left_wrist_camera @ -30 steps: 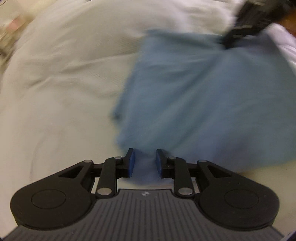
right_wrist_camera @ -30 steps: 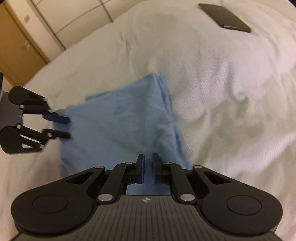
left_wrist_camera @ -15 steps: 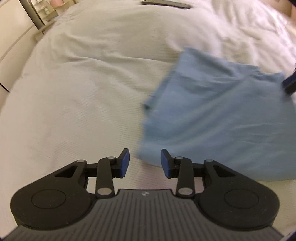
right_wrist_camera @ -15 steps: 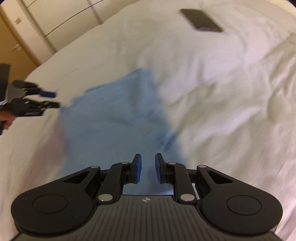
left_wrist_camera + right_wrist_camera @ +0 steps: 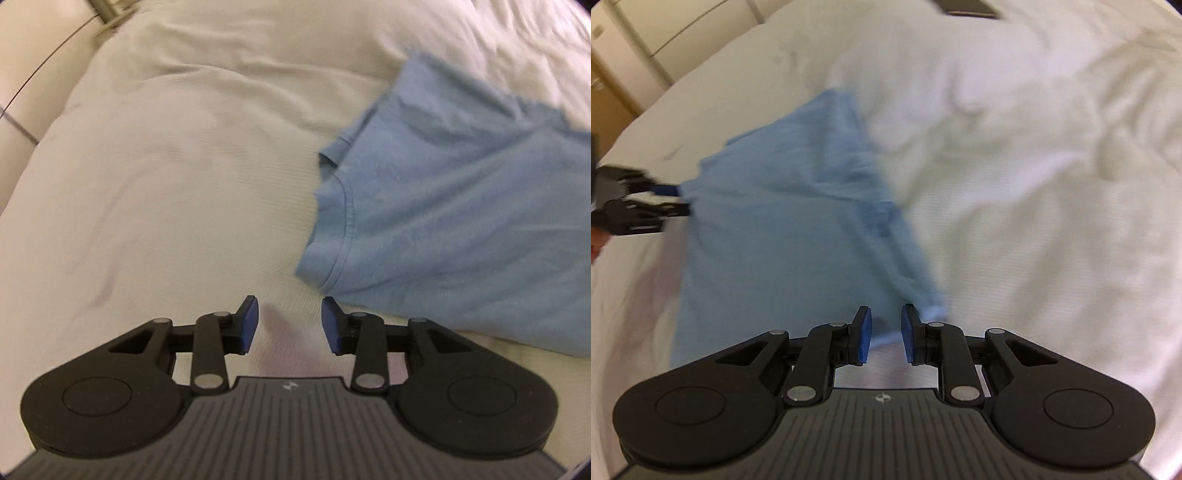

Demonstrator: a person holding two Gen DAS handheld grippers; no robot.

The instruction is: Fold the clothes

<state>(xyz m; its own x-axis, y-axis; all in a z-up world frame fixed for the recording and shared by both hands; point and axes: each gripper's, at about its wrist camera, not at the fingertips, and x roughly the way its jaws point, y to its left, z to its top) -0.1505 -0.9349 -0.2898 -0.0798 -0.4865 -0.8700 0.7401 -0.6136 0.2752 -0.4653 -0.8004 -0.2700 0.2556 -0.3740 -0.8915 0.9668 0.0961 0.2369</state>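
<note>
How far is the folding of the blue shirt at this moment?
Done: the blue shirt lies folded in layers on the white bedding. In hand: nothing; the left gripper and right gripper are both open, gripping no cloth. Left: perhaps one more fold; I cannot tell.

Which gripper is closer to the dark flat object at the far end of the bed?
Right. The dark flat object lies far ahead of the right gripper, past the blue garment. The left gripper view does not show it.
</note>
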